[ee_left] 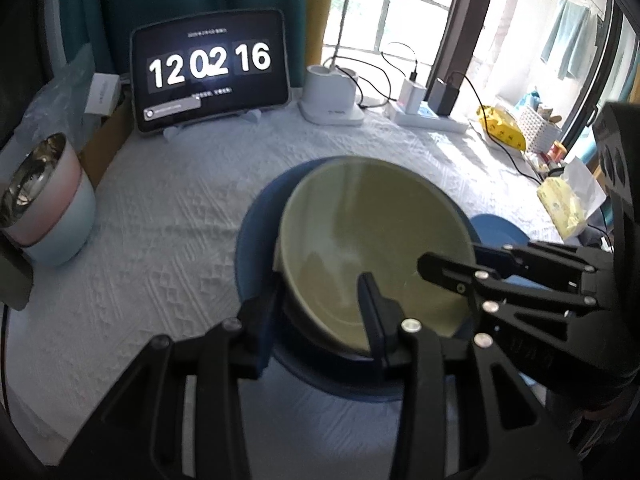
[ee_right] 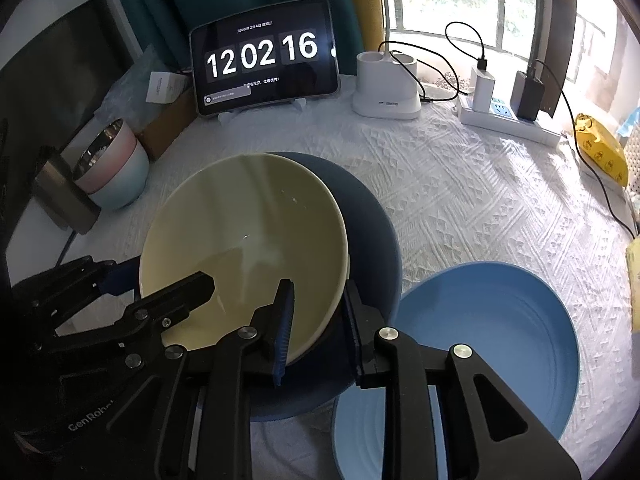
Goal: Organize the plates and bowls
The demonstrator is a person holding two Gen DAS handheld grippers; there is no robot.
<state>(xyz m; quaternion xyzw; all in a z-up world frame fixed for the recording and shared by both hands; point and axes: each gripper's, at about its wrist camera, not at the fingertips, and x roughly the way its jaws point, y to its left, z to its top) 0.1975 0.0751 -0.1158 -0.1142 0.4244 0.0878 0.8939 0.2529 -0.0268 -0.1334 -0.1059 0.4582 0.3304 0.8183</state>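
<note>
Right wrist view: both tongs (ee_right: 316, 322) grasp the rim of the stiff, slippery, fragile pale-yellow ceramic plate (ee_right: 244, 240) between them.

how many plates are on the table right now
3. A cream plate sits tilted on a dark blue plate at the centre, both grippers' fingers straddling the cream plate's rim. A light blue plate lies to the right. More may hide beneath.

Both wrist cameras look down and forward over their own tongs, close above the tabletop (ee_left: 160, 208), the left from the near left and the right from the near right, sharing the cream plate (ee_left: 372, 240) (ee_right: 244, 236), far clock tablet (ee_left: 210, 68) (ee_right: 264, 56) and window.
</note>
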